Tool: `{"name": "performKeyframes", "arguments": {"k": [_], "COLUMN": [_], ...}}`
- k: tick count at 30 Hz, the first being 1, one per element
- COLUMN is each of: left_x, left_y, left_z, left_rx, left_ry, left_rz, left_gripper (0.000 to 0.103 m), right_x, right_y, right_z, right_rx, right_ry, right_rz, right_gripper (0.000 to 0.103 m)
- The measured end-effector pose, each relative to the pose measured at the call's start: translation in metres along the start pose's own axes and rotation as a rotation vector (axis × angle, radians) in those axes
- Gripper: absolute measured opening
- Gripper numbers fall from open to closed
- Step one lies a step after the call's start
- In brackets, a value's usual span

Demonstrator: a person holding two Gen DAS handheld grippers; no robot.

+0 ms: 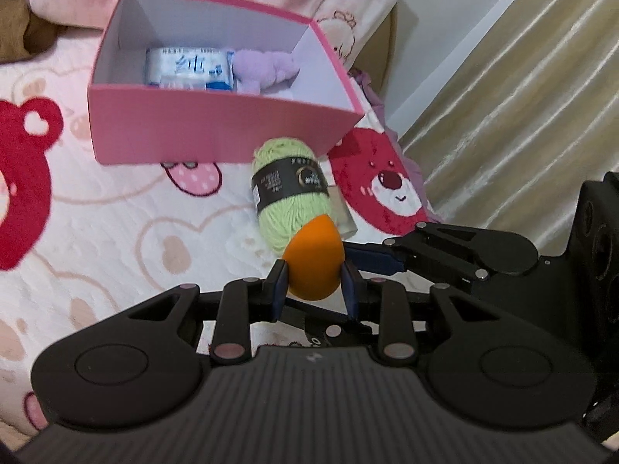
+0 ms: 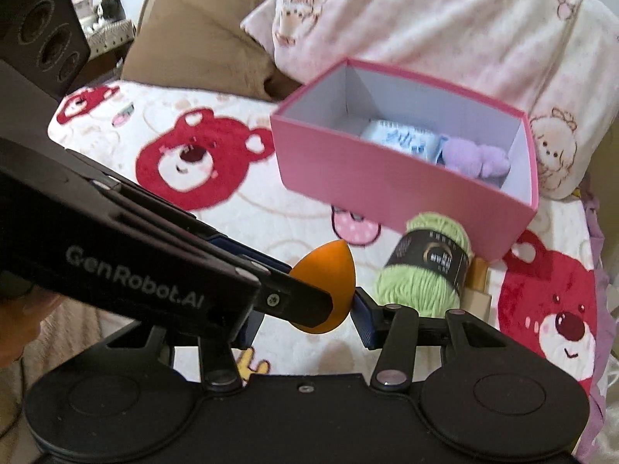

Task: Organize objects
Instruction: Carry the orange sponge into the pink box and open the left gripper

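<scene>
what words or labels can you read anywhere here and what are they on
"GenRobot.AI": white lettering on the side of the left gripper.
"纯": large blue character on the tissue pack in the pink box; its smaller print is blurred.
Black band on the green yarn: round logo and small print, too blurred to read.

Colours on the bed

Orange sponge; pale green yarn with black band; pink box, white inside; cream blanket printed with red bears.

Black hand-held gripper, blue pads
</scene>
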State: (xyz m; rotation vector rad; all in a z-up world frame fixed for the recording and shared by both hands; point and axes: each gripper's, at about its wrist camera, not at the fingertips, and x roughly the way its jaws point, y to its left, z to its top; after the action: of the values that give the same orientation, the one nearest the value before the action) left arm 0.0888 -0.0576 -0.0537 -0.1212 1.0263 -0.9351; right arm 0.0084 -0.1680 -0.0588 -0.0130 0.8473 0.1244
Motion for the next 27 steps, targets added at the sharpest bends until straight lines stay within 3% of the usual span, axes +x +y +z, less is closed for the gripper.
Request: {"name": "performKeyframes", "arguments": {"k": [11,17,24,27], "left_x": [-0.039,-0.049,-0.033,-0.017], "left_y": [-0.033,-0.033,-0.021,-0.006], "left_z": [0.059,0.099,0.144,0.160], "left_rx": [0.074,0.068,0.034,0.003], "left_ry": [-0.012,-0.037,-0.064,-0.079], "left_rz": [0.089,0.098,0.121,0.132], "left_gripper": [0.028,0.028,0.029,0.030], "right_x": [-0.031,-0.032,-0.012,0.008], "right_y": [-0.009,-0.025,-0.054,-0.067], "right_z": [0.049,0.088,0.128,0.141], "right_rx": [0.027,0.040,0.057,0.009], "right_ry": [-0.094,-0.121,-0.113,-0.103], "right_rz": [0.023,0.030,0.058,0.073], "right_gripper": [0.054,0.054,0.054,0.054]}}
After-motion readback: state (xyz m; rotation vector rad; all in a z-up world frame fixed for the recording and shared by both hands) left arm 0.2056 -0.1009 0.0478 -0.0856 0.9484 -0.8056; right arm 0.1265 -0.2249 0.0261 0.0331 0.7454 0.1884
